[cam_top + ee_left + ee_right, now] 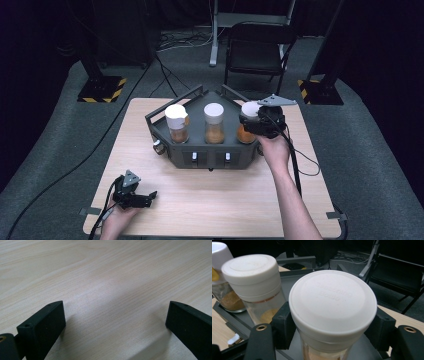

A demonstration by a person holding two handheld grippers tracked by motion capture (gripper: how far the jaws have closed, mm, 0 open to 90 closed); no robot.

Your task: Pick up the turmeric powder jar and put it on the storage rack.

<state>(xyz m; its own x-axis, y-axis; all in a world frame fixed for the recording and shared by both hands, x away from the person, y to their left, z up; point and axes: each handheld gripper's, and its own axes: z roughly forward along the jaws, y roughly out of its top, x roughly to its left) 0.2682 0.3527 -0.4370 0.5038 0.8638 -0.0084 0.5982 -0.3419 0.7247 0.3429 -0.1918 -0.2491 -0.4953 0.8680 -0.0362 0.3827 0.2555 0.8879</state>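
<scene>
Our right gripper (332, 327) pinches the rightmost spice jar (332, 307) just under its white lid. A tilt could knock it into the middle jar (254, 287) just beside it. Our left gripper (115, 322) rests spread on the table (105, 270).

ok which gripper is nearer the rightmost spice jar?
Right. The right gripper is clamped around the rightmost spice jar below its lid; the left gripper rests open on the table's near-left corner.

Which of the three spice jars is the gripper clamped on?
The rightmost jar: the right gripper is shut around it, while the middle jar and left jar stand free.
</scene>
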